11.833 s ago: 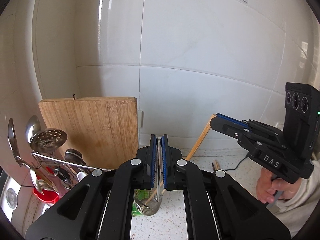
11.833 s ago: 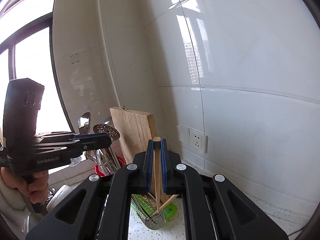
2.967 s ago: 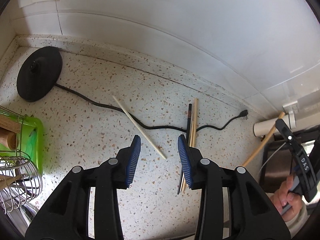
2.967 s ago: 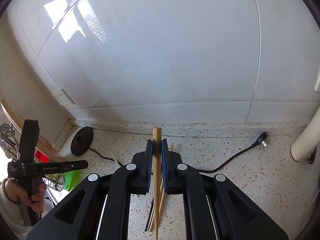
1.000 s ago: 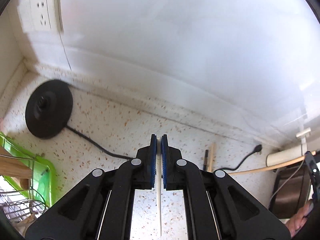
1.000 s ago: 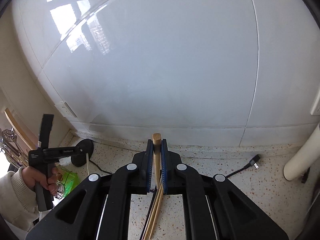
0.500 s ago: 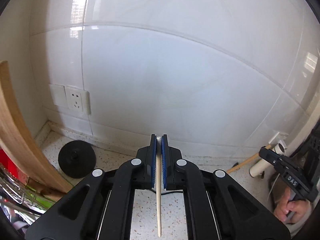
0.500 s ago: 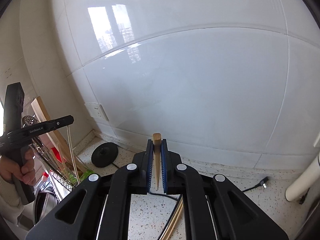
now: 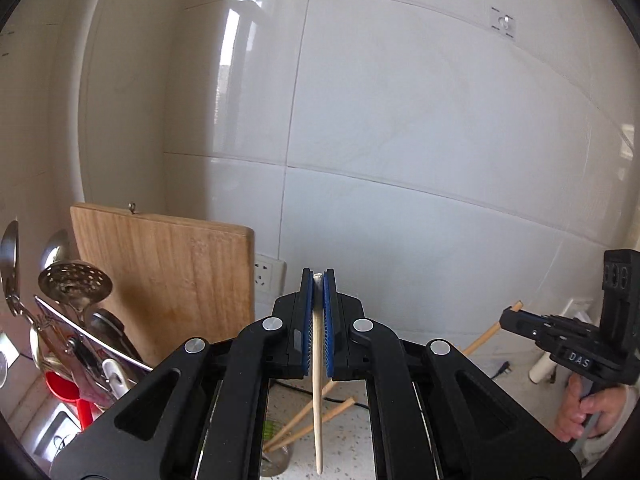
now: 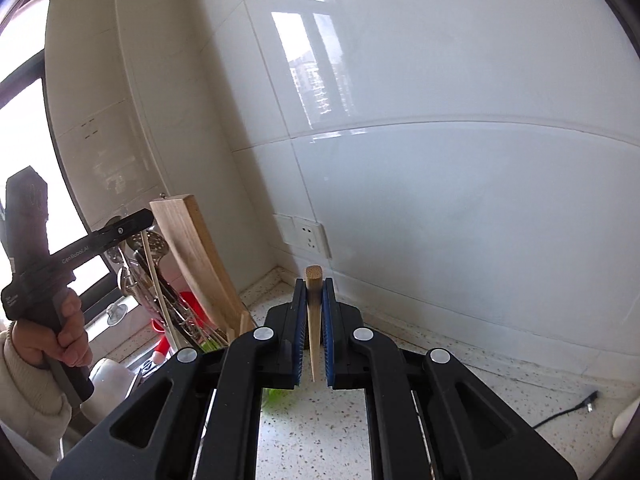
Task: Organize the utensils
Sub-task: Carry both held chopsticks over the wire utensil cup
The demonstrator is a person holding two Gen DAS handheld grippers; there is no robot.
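The pale, slender white chopstick [image 9: 318,400] is clamped between the blue pads of the left gripper [image 9: 318,320], its jaws closed tight on the upper end so that the long axis hangs almost straight down, the free tip pointing at the speckled stone countertop [image 9: 344,448]. Just left of that tip, and lower in the left wrist view, stands the round wire-mesh utensil holder [image 9: 276,456], with 2 tan wooden chopsticks [image 9: 308,420] already leaning out of it toward the right. So the holder lies below and slightly left of the hanging tip, and the coming move seems to turn on bringing the tip over the holder's mouth while keeping the stick near vertical. The right gripper [image 10: 312,332] is likewise closed on a thing: 1 light-brown wooden chopstick [image 10: 313,320], thick end up and narrow tip down between the pads. In the left wrist view that gripper sits well off to the right [image 9: 520,322], with its stick slanting down to the left, so the left hand looks the nearer to the holder and probably goes first. A tall bamboo cutting board [image 9: 168,280] leans on the white tiled wall [image 9: 400,140] behind a rack of steel ladles and a perforated skimmer [image 9: 74,282], close by on the left; a wide swing could catch these.
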